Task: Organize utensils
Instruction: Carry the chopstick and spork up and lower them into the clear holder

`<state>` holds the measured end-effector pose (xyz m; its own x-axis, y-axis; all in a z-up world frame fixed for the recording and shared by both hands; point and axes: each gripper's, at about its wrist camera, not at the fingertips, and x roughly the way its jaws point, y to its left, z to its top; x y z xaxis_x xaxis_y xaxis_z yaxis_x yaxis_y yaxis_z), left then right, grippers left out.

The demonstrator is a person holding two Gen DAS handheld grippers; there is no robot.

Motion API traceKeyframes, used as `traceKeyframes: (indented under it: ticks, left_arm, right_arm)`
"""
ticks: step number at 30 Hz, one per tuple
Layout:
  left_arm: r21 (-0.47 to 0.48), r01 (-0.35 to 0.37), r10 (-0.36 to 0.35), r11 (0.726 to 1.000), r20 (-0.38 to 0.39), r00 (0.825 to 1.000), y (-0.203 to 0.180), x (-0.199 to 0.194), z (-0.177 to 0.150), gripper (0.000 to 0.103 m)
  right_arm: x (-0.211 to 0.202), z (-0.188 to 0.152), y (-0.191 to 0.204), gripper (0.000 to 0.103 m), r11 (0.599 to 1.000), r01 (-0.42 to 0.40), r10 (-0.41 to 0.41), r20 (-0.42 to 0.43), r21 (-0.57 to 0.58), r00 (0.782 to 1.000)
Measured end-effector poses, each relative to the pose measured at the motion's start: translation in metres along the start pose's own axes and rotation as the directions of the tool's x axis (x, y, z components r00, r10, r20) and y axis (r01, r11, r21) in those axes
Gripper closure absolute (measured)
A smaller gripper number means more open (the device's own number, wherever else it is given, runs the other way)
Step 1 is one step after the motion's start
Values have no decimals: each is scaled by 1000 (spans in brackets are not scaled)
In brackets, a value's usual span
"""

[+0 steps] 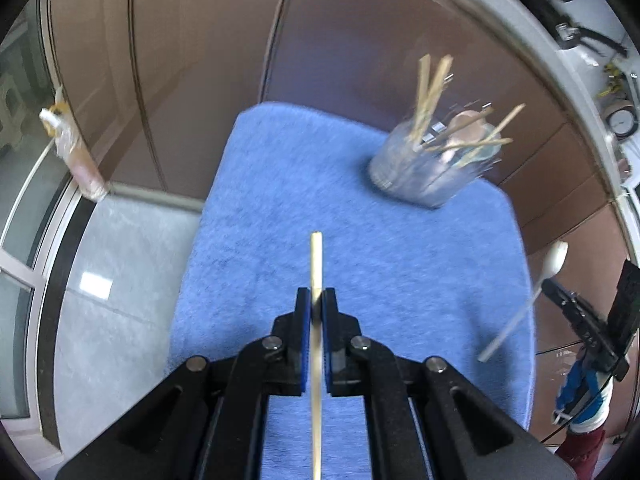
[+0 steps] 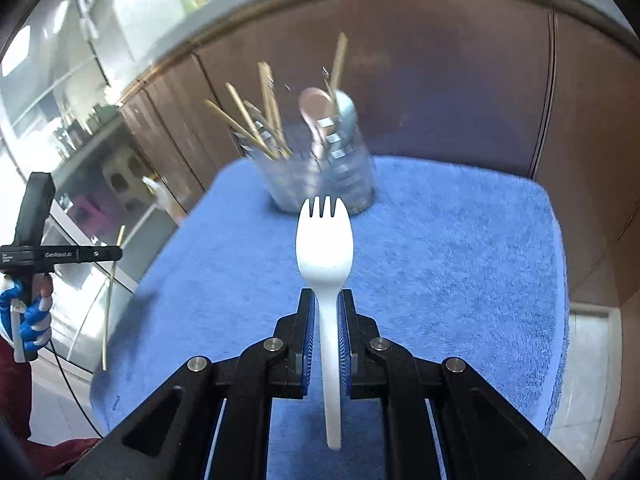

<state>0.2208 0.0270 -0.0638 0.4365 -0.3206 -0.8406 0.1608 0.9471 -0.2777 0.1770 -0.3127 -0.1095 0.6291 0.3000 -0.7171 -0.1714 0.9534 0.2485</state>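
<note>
Left gripper [image 1: 316,308]: pressed together on a chopstick [image 1: 316,264]; the stick runs straight along the jaws, its tip over the towel [image 1: 280,184].
Cup [image 1: 424,168]: clear, at the far right part of the towel, already holding chopsticks and spoons that lean out in many directions.
Right gripper [image 2: 326,312]: pinching the handle of a white spork [image 2: 325,236], head forward; the cup [image 2: 324,176] is just ahead of it in this view.
Step, as I judge: carry both utensils to the cup and drop them in.
How to do it well: let one gripper go first, so the two do not cross over the small mouth. Come from above and tilt the utensil steeply, so that one end enters a free gap between the leaning sticks.
Release: open only when the lower end is well inside the cup.
Risk: pushing the leaning chopsticks may tip the light cup on the soft towel.
</note>
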Motion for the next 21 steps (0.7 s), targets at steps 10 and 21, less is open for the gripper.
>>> traceKeyframes:
  ticks: [10,21]
  left_arm:
    - [68,65,-72,996,110,991,-40,-27,5,98]
    - [79,108,-115,991,92,989,-50,-12,9,98]
  right_arm:
    - [-29,0,21,103,1000,-19,21,122,-19,992]
    - [53,3,-32,64,988,15,1,-106,151,994]
